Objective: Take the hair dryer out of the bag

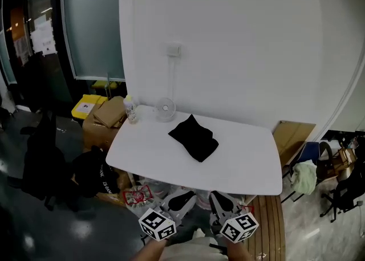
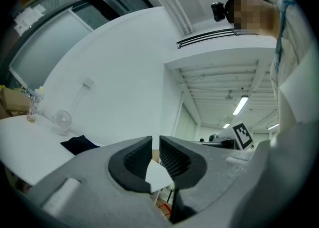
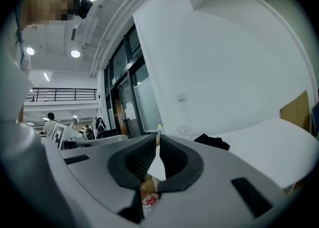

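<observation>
A black cloth bag lies bunched near the middle of the white table; the hair dryer is not visible. Both grippers hang short of the table's near edge, well back from the bag. My left gripper is shut with nothing between its jaws, and so is my right gripper. In the left gripper view the left gripper points past the bag, which is low at the left. In the right gripper view the right gripper has the bag to its right.
A small fan and a clear bottle stand at the table's far left corner by the wall. Cardboard boxes and a dark backpack sit left of the table. A chair with clothes stands at the right.
</observation>
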